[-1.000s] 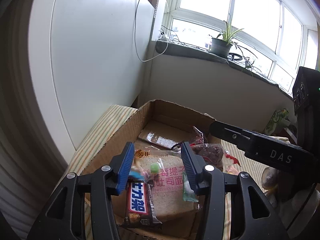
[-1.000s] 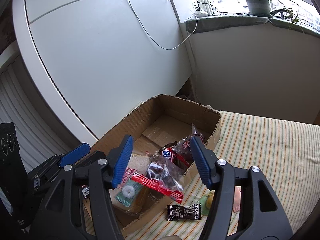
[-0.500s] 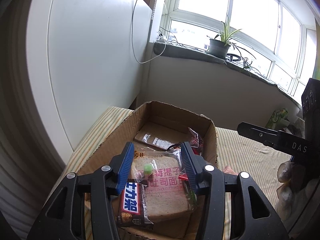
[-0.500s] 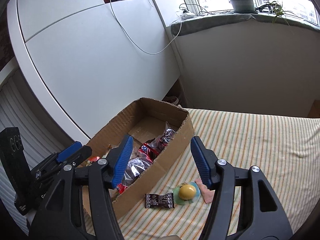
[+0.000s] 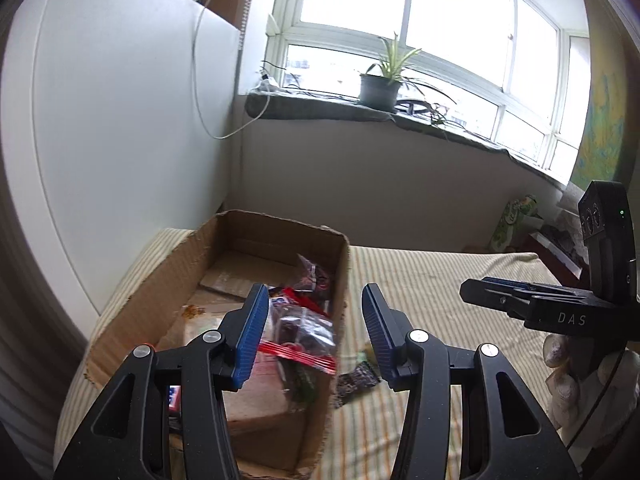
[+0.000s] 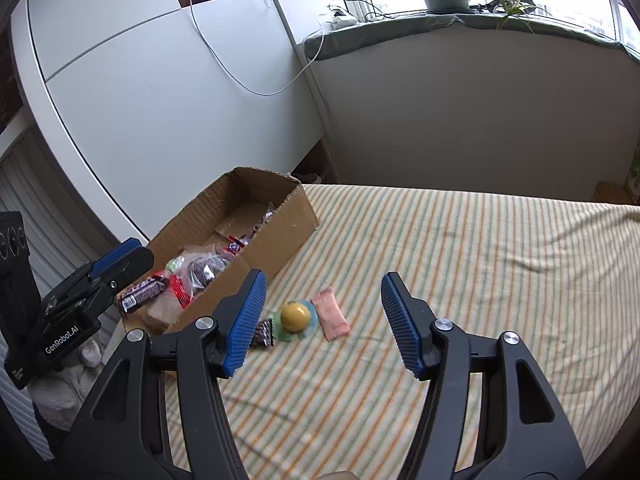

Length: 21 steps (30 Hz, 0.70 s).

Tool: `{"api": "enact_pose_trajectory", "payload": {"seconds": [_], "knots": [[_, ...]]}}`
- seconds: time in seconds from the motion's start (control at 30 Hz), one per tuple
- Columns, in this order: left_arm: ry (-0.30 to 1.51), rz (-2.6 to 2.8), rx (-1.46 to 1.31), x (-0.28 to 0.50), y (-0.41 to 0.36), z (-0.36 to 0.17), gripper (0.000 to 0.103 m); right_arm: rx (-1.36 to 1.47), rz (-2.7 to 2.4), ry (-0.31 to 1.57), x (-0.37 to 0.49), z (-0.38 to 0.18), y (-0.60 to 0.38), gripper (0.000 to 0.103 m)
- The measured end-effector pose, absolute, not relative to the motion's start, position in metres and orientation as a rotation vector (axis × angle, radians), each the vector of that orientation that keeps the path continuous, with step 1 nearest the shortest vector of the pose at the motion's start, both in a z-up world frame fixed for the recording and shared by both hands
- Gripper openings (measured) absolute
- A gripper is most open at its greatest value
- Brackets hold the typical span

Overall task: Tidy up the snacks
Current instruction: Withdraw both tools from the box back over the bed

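An open cardboard box (image 5: pixel 160 292) sits at the left end of a striped cloth and holds a bread packet (image 5: pixel 260 392), a clear bag with a red strip (image 5: pixel 304 332) and a chocolate bar (image 6: pixel 140 294). Beside the box (image 6: pixel 280 244) on the cloth lie a dark packet (image 6: pixel 264 332), a yellow round snack (image 6: pixel 295 316) in a greenish wrapper and a pink packet (image 6: pixel 330 314). My right gripper (image 6: pixel 322 304) is open and empty, hovering above those three. Over the box's right wall hangs my left gripper (image 5: pixel 314 320), also open and empty. The dark packet (image 5: pixel 356 380) shows below it.
The striped cloth (image 6: pixel 480 280) stretches far to the right. White cabinet doors (image 6: pixel 160 100) rise close behind the box, with a cable hanging down them. A window sill with a potted plant (image 5: pixel 378 88) runs along the back wall. The right gripper (image 5: pixel 480 294) reaches in from the right.
Both grippers have shifted right. The left one went from over the box's inside to its right wall. The right one left the box for the loose snacks. Neither jaw gap changed.
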<state>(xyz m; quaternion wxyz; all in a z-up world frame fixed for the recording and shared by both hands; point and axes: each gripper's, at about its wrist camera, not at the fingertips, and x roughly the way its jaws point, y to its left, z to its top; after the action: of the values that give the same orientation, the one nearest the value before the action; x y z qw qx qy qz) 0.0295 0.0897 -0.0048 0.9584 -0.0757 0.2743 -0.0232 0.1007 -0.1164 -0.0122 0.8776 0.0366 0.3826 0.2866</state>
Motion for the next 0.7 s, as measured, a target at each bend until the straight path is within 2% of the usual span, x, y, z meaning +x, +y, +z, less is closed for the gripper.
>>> {"api": "enact_pose_trajectory", "payload": {"seconds": [0.27,0.53,0.7], "knots": [[0.659,-0.195,-0.105,0.051,0.033,-0.027,0.047,0.034,0.588,0.839,0.036,-0.039,-0.166,0.063],[0.728,-0.16,-0.033,0.072,0.012,-0.057,0.047,-0.042,0.634,0.919,-0.02,-0.073,-0.176,0.062],[0.733,-0.184,0.004,0.075,-0.004,-0.059,0.047,-0.023,0.63,0.935,-0.035,-0.084,-0.188,0.048]]}}
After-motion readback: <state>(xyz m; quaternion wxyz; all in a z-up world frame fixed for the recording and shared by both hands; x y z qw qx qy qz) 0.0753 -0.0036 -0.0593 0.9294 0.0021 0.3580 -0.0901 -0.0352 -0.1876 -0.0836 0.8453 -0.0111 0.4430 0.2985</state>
